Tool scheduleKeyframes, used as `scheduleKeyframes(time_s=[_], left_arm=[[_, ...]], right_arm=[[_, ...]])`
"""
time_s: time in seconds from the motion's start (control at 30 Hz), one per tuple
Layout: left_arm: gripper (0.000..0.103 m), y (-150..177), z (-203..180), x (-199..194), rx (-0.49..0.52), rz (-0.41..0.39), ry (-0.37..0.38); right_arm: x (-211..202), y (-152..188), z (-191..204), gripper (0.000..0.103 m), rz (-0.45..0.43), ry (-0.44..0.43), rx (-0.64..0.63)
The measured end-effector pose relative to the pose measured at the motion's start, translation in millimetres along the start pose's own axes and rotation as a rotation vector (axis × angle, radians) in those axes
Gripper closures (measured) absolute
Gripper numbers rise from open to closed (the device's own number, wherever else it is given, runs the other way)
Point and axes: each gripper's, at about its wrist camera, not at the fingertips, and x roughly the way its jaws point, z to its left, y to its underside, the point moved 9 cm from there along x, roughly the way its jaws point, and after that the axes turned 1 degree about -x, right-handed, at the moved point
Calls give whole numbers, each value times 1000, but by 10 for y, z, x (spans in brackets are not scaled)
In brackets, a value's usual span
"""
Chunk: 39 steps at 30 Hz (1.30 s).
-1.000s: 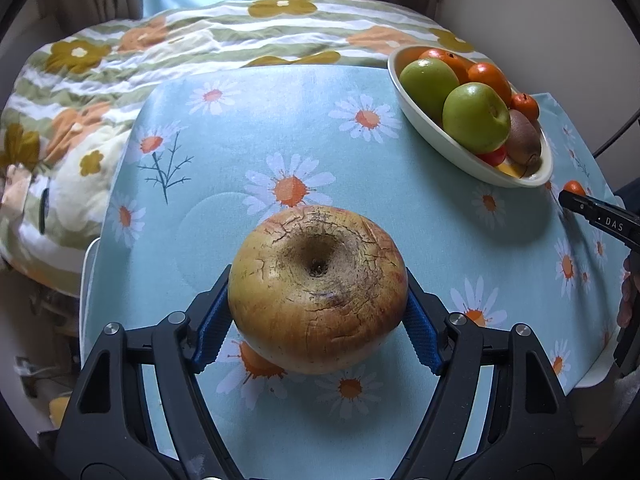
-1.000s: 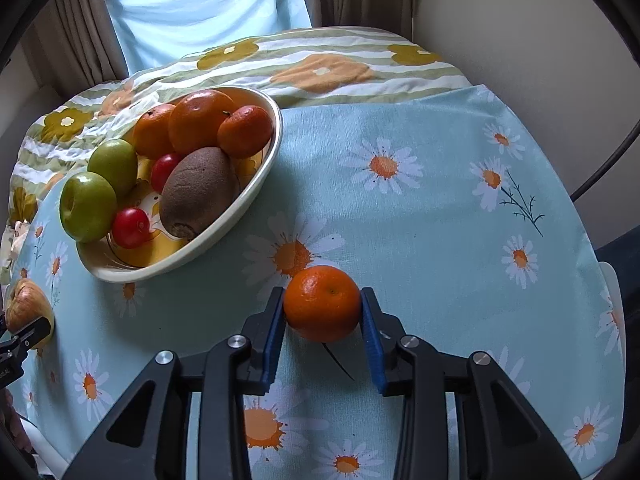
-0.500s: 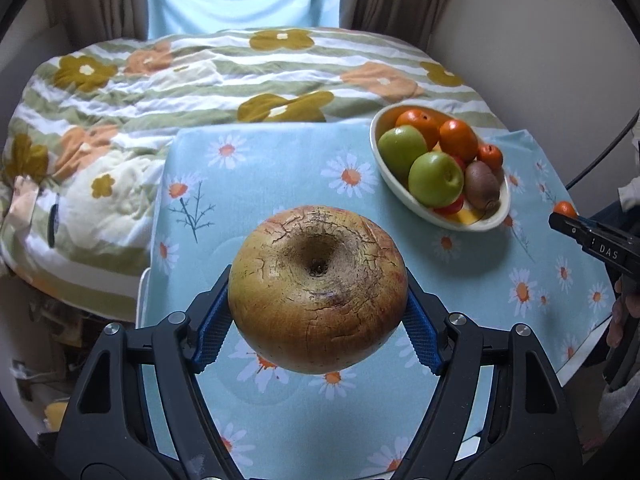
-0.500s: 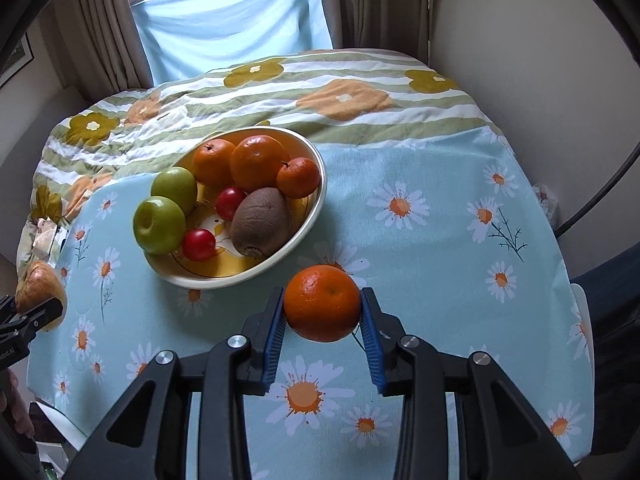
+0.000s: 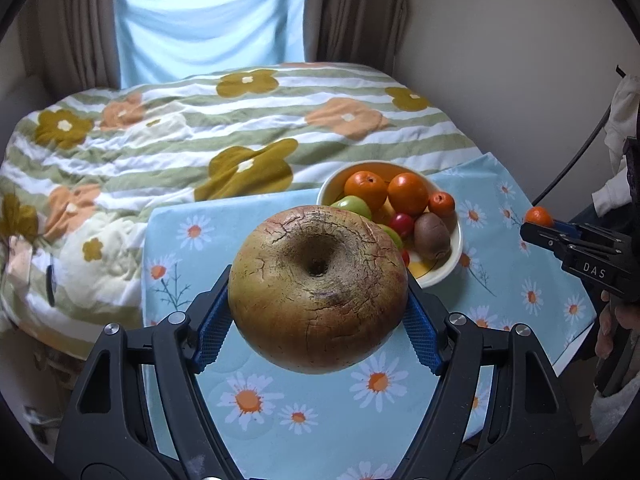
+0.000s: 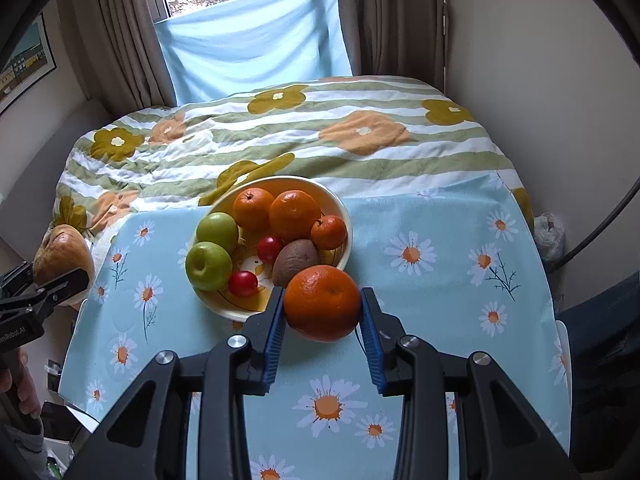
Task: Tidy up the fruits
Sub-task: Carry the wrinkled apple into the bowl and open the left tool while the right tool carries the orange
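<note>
My left gripper (image 5: 318,312) is shut on a large cracked brownish apple (image 5: 318,290), held high above the table's left part; it also shows in the right wrist view (image 6: 60,258). My right gripper (image 6: 323,318) is shut on an orange (image 6: 323,302), held above the table just in front of the fruit bowl (image 6: 344,210); the orange shows small in the left wrist view (image 5: 539,216). The white bowl (image 5: 454,256) holds oranges, green apples, a kiwi and small red fruits.
The table (image 6: 440,280) wears a light blue daisy cloth. Behind it lies a bed with a striped flowered quilt (image 6: 280,136). A wall stands at the right, with curtains and a window at the back.
Both grippers have risen and pulled back from the table with their fruit still held. The bowl and table now look smaller and farther below.
</note>
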Motion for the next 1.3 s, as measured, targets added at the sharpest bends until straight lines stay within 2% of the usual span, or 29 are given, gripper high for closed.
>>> scheduleKeyframes(time_s=[0.23,0.53,0.9,1.3], left_arm=[[22,-288,-357,228,0,-10,-4],[22,-518,-767,750,5,17,-22],[22,-500,-1011,1372,75,73,-97],[22,-453,-1075,1610,88,126,-91]], right_arm=[[47,-214,-58,70,-14,-61,-46],[267,-441,-262,70,11,-116,-115],[629,-621,-565,70,57,-150,-154],[787,-673,-623,70,75,-176,-143]])
